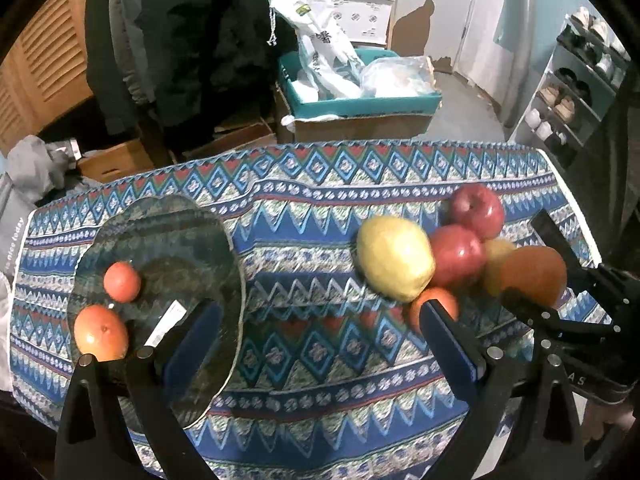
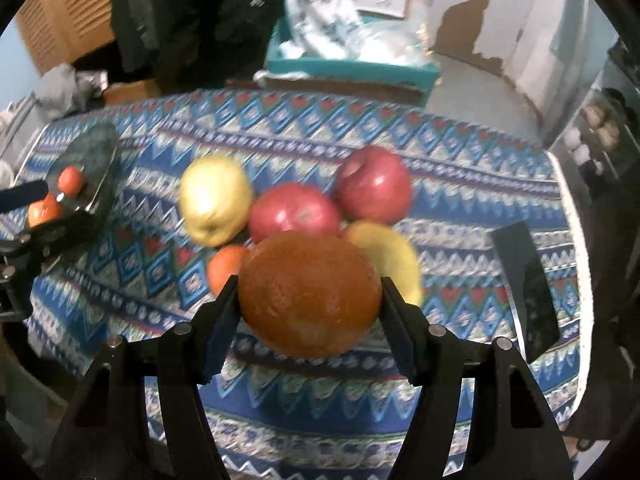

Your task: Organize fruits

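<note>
Clamping a big orange (image 2: 310, 294) between its jaws, right gripper (image 2: 310, 300) lifts it clear for the plate (image 1: 224, 240); left gripper (image 1: 320, 344) jaws stand apart, empty.

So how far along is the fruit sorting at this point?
Early on. Done: two oranges sit on the glass plate. In hand: the right tool is shut on a big orange. Left: two red apples, two yellow fruits and a small orange lie on the tablecloth. The left tool is open, empty.
</note>
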The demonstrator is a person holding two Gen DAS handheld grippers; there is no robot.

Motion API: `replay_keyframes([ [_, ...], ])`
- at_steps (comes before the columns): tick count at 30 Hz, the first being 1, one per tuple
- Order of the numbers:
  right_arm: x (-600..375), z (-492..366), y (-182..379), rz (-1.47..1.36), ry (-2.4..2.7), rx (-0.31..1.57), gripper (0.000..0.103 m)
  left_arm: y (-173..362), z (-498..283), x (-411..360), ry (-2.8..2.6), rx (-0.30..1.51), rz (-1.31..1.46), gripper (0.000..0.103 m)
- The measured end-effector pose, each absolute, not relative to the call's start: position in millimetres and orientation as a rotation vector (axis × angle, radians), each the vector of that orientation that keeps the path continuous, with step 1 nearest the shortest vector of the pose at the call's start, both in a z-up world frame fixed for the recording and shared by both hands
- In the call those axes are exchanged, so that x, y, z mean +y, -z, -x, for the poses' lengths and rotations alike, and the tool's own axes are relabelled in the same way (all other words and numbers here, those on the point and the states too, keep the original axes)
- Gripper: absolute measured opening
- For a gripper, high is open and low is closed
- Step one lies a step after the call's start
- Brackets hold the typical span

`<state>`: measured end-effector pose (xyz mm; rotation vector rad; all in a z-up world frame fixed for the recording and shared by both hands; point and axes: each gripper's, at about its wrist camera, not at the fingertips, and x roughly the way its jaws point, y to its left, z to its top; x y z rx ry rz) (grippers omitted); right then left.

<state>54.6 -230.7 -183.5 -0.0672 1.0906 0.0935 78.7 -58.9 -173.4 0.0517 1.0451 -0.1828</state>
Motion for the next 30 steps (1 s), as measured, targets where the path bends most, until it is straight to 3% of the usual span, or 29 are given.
replay_keyframes([
  [30, -290, -80, 184, -0.034, -0.024, 1.037, 0.067, 236, -151, -121, 0.194, 1.208, 0.006, 0.1],
])
